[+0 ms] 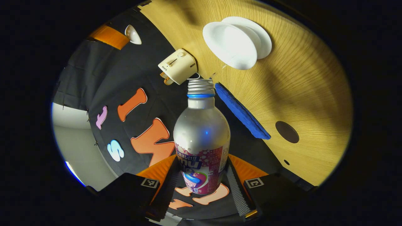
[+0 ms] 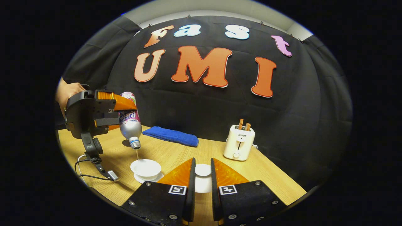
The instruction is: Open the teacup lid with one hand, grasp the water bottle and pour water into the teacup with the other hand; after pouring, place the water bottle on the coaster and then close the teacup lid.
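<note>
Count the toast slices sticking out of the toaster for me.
2. Both slices stand side by side in the top slots of the toaster, on the table's far right in the right gripper view. Any further slice sunk inside the slots would be hidden.

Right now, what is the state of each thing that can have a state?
water bottle: uncapped, tipped neck down, pouring a thin stream.
teacup: open, on its saucer, receiving water.
teacup lid: off the cup, held between the right gripper's fingers.
left gripper: shut on the bottle.
toaster: two slices standing up in its slots.
</note>
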Available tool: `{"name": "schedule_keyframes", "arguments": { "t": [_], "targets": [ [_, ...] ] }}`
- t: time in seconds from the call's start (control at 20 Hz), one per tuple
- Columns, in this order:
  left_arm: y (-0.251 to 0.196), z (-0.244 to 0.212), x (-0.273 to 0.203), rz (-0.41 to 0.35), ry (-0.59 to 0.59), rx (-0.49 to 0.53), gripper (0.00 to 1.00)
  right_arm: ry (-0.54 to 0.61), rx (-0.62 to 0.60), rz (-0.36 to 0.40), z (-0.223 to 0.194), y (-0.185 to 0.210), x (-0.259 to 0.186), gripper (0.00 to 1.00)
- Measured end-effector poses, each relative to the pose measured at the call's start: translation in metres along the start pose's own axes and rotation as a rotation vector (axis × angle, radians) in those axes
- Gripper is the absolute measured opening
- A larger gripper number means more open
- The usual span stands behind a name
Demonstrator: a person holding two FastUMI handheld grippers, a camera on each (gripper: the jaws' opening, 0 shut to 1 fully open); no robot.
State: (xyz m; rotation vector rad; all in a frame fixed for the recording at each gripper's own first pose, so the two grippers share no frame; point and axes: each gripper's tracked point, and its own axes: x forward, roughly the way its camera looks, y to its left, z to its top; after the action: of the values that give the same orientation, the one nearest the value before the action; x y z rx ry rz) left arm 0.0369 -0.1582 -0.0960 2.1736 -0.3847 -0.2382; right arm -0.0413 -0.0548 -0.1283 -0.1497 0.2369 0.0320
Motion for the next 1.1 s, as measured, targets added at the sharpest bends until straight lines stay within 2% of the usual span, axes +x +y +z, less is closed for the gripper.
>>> {"name": "schedule_keyframes", "arguments": {
  "t": [0.15,0.3,0.4,0.45,0.5,0.7,0.75,0.8,0.9,1.0,1.1],
  "targets": [
    [0.002,0.001,0.001,0.02,-0.003,-0.007,0.82,0.0,-0.002,0.011,0.001,0.007,0.002,0.24],
    [0.001,0.002,0.0,0.03,-0.009,-0.038,0.84,0.001,0.001,0.02,0.002,0.013,0.005,0.23],
    [-0.001,0.003,0.001,0.045,-0.008,-0.088,0.84,0.001,0.013,0.034,0.001,0.018,0.007,0.23],
    [-0.003,0.002,0.001,0.061,-0.003,-0.12,0.87,0.004,0.019,0.039,-0.001,0.02,0.007,0.23],
    [-0.003,-0.001,0.0,0.071,0.003,-0.149,0.84,0.009,0.022,0.046,-0.001,0.023,0.009,0.23],
    [-0.006,-0.016,-0.002,0.113,0.028,-0.326,0.83,0.005,0.032,0.062,0.002,0.032,0.015,0.24],
    [-0.007,-0.022,-0.003,0.126,0.041,-0.376,0.8,0.004,0.037,0.069,0.003,0.035,0.016,0.23],
    [-0.008,-0.029,-0.006,0.132,0.056,-0.429,0.83,0.003,0.043,0.073,0.004,0.038,0.019,0.24],
    [-0.013,-0.045,-0.01,0.15,0.099,-0.526,0.8,0.007,0.046,0.082,0.004,0.045,0.023,0.24],
    [-0.018,-0.059,-0.013,0.166,0.135,-0.631,0.87,0.005,0.05,0.095,0.007,0.051,0.025,0.24],
    [-0.018,-0.07,-0.007,0.192,0.162,-0.723,0.87,0.006,0.061,0.109,0.009,0.059,0.028,0.23]
  ]
}}
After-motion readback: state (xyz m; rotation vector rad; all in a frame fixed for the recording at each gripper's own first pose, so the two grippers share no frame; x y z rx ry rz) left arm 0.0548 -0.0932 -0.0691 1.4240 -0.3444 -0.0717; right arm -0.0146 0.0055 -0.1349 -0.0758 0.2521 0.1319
